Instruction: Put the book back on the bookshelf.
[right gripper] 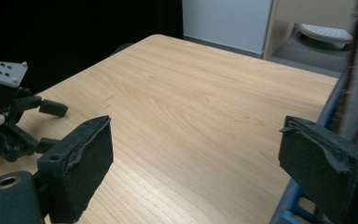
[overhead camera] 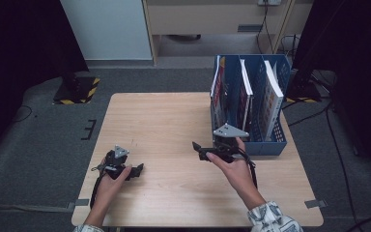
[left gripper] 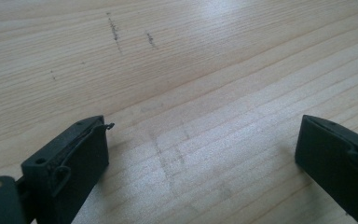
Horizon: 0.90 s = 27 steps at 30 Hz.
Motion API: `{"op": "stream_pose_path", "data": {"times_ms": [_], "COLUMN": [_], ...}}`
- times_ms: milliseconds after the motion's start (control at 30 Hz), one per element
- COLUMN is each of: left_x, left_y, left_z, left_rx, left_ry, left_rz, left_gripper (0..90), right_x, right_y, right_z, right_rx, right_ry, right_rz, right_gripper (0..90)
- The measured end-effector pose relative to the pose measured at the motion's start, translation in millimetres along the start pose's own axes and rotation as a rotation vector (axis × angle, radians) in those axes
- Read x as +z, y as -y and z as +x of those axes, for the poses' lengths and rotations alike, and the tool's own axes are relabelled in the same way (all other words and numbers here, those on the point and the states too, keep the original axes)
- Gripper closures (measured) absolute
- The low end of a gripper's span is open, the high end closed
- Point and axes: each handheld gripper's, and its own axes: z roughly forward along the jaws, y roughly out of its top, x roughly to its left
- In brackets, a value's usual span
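My left gripper (overhead camera: 137,170) rests low over the wooden table (overhead camera: 164,121) near its front left, held in a hand. Its jaws stand wide open with nothing between them, and in the left gripper view (left gripper: 204,123) only bare wood lies beyond. My right gripper (overhead camera: 198,150) is held at centre right and points left across the table; it is open and empty too (right gripper: 195,125). Just behind it stands a blue file rack (overhead camera: 265,145) holding upright books (overhead camera: 272,99). In the right gripper view the rack's edge (right gripper: 303,212) sits by the right jaw, and the left gripper (right gripper: 18,121) shows farther off.
The rack takes up the table's right rear. Faint pencil marks (left gripper: 114,32) lie on the wood ahead of the left gripper. On the dark carpet stand a yellow-and-black striped base (overhead camera: 77,89) at the back left and cables (overhead camera: 338,145) at the right.
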Motion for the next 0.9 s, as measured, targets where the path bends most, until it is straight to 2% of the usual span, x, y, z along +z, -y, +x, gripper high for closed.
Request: {"op": "stream_pose_path", "data": {"times_ms": [433, 900], "left_x": [0.0, 0.1], "left_y": [0.0, -0.1], "left_z": [0.0, 0.0], "left_rx": [0.000, 0.000], "left_ry": [0.000, 0.000], "left_rz": [0.000, 0.000], "left_gripper": [1.7, 1.5], "right_x": [26.5, 50.3], "right_y": [14.2, 47.6], "right_z": [21.0, 32.2], "right_rx": [-0.043, -0.067], "right_ry": [-0.039, -0.065], "right_rz": [0.066, 0.184], "right_gripper": [10.5, 10.5]}}
